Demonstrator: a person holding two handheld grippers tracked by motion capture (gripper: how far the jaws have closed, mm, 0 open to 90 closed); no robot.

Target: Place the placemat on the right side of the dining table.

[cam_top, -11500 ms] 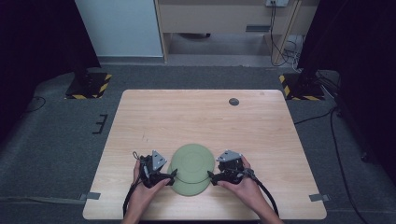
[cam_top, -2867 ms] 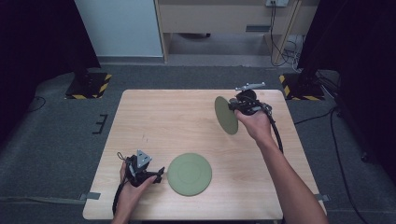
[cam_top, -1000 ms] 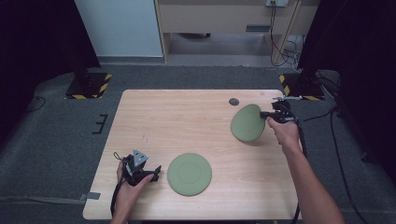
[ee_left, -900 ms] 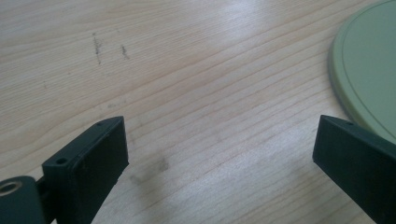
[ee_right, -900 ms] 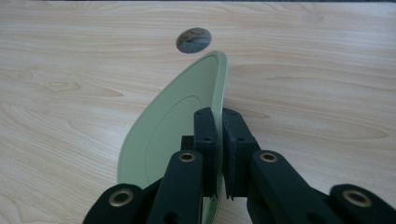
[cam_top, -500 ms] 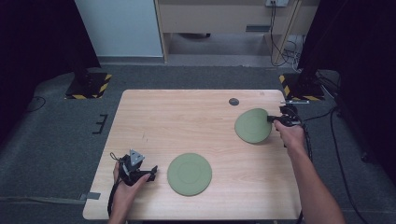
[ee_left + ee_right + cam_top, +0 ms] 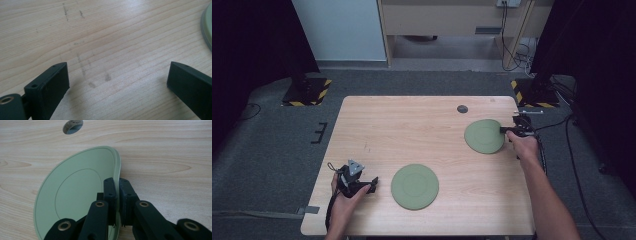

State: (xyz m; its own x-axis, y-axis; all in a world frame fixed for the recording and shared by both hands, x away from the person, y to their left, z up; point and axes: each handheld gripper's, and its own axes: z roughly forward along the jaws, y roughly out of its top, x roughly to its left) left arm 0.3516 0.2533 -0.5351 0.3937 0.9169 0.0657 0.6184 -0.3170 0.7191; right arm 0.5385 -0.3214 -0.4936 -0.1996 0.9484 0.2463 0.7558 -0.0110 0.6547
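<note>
Green plate (image 7: 484,136) clamped by right gripper (image 7: 507,130) jaws.

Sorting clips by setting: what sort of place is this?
Probably a lab or recording studio, not a home: one bare wooden table on grey carpet, dark curtains at both sides, hazard-striped stand bases on the floor, and cables by the back wall.

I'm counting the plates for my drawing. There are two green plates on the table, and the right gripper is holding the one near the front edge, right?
Not quite. The right gripper holds the far green plate by its rim, beside the table's hole, as the high view shows. The near plate lies untouched by the left gripper.
</note>
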